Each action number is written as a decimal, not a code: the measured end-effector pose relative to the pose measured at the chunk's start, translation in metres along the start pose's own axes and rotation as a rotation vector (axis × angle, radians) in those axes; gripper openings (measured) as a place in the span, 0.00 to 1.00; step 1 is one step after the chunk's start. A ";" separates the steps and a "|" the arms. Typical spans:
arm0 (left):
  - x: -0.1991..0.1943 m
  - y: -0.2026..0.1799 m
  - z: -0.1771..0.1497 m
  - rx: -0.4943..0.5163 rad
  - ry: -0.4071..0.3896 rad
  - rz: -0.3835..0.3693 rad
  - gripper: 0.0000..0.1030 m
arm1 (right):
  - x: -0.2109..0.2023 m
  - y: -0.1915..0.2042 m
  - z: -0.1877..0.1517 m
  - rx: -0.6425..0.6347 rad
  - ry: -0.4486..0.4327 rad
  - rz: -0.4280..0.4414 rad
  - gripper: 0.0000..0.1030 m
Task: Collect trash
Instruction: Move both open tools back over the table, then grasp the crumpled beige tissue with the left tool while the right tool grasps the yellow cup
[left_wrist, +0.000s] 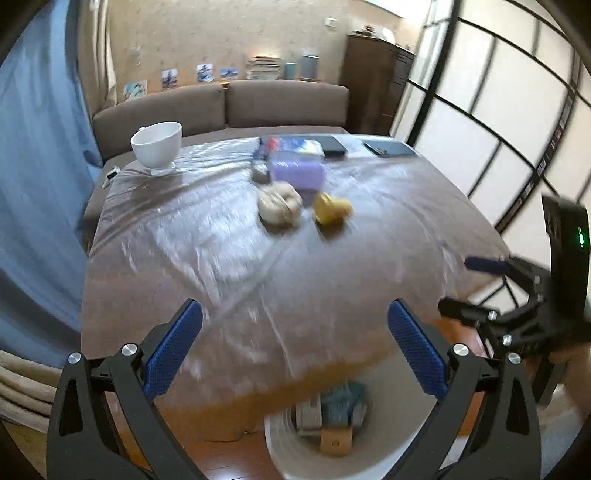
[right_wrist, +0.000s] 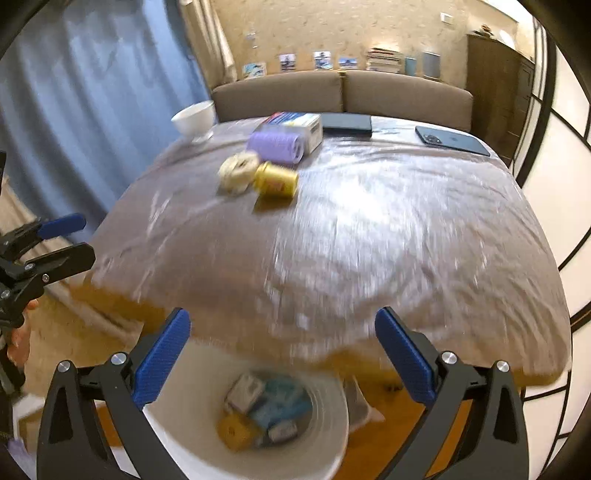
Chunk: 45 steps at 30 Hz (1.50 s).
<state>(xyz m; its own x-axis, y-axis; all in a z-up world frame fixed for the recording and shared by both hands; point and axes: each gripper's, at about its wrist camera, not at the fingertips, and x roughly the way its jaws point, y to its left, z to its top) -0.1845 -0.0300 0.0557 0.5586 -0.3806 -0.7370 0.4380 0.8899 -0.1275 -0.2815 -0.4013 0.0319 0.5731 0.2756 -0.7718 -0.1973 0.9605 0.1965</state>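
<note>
Trash lies in the white bin (right_wrist: 258, 435) at bottom centre, below the table (right_wrist: 406, 240) edge. Above it, left gripper (left_wrist: 295, 350) and right gripper (right_wrist: 282, 354) gape empty, seemingly after dropping. Yellow can (right_wrist: 276, 180) and tape roll (right_wrist: 238, 171) wait upper centre.

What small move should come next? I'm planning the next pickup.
Probably reach the right gripper, open and empty, toward the small yellow jar on the plastic-covered table; the white trash bin below already holds several pieces.
</note>
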 end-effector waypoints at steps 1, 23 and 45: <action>0.005 0.007 0.007 -0.006 -0.005 -0.003 0.98 | 0.007 0.003 0.008 0.005 -0.002 -0.001 0.96; 0.127 0.041 0.072 0.069 0.050 0.030 0.98 | 0.116 0.031 0.076 0.004 0.052 -0.021 0.74; 0.149 0.033 0.073 0.160 0.110 -0.054 0.60 | 0.136 0.045 0.082 -0.081 0.022 -0.135 0.44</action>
<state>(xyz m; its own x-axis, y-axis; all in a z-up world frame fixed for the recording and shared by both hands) -0.0355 -0.0753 -0.0096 0.4544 -0.3895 -0.8011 0.5765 0.8142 -0.0688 -0.1469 -0.3173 -0.0150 0.5818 0.1423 -0.8008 -0.1837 0.9821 0.0410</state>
